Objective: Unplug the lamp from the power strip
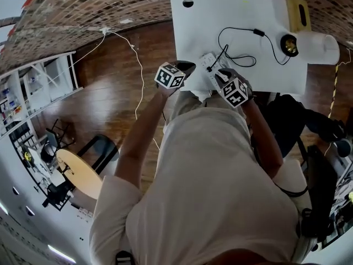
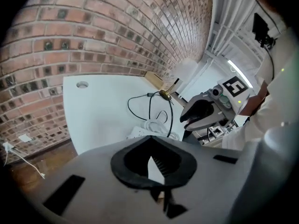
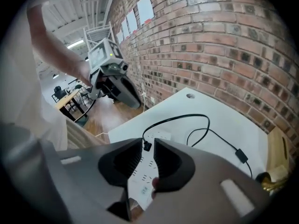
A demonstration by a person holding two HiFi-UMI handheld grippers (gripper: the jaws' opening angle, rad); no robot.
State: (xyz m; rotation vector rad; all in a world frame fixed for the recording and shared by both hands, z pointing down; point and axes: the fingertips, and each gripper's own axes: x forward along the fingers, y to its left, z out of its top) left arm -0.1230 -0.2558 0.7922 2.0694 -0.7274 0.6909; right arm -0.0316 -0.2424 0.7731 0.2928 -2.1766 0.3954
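The left tongs (image 2: 149, 143) are pressed together and empty, just short of the power strip (image 1: 209, 65), which lies at the near edge of the counter (image 1: 237, 4). The strip would best be pinned down by them. The lamp's plug (image 3: 146, 146) is seated in the strip and straddled by the right tongs (image 3: 148, 154), which are narrowly spread and not seen clamped. A firm pinch and a straight pull are called for. Beyond the strip the cord (image 3: 188, 115) lies looped and slack. The lamp (image 1: 317, 48) stands well beyond the strip, so nothing is judged to obstruct.
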